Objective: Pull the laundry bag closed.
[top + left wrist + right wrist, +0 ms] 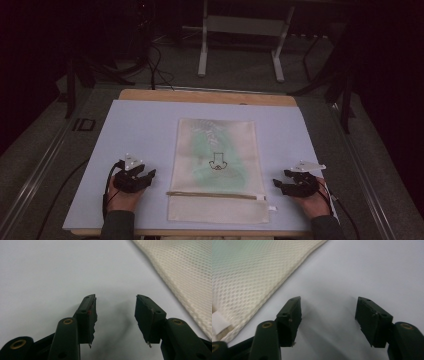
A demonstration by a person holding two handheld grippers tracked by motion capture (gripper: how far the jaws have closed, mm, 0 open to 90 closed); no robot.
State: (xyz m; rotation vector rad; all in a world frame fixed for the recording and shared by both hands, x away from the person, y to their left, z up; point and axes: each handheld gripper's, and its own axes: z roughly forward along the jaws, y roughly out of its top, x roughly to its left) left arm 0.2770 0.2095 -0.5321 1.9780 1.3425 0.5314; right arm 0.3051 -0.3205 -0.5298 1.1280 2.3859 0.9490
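A cream mesh zip bag (216,170) lies flat in the middle of the pale mat (140,130), with something green showing inside it and a zipper (215,195) running across near its front end. My left gripper (149,176) rests on the mat to the bag's left, open, nothing between its jaws. In the left gripper view the gripper (115,312) points at bare mat, with the mesh bag (185,272) at the upper right. My right gripper (278,184) rests to the bag's right, open and empty. In the right gripper view the gripper (328,315) has the mesh bag (249,272) at the upper left.
The mat lies on a wooden table (210,96) whose far edge shows behind it. A white frame stand (240,35) and cables (150,65) are on the dark floor beyond. A white tag (219,323) sticks out of the bag's edge.
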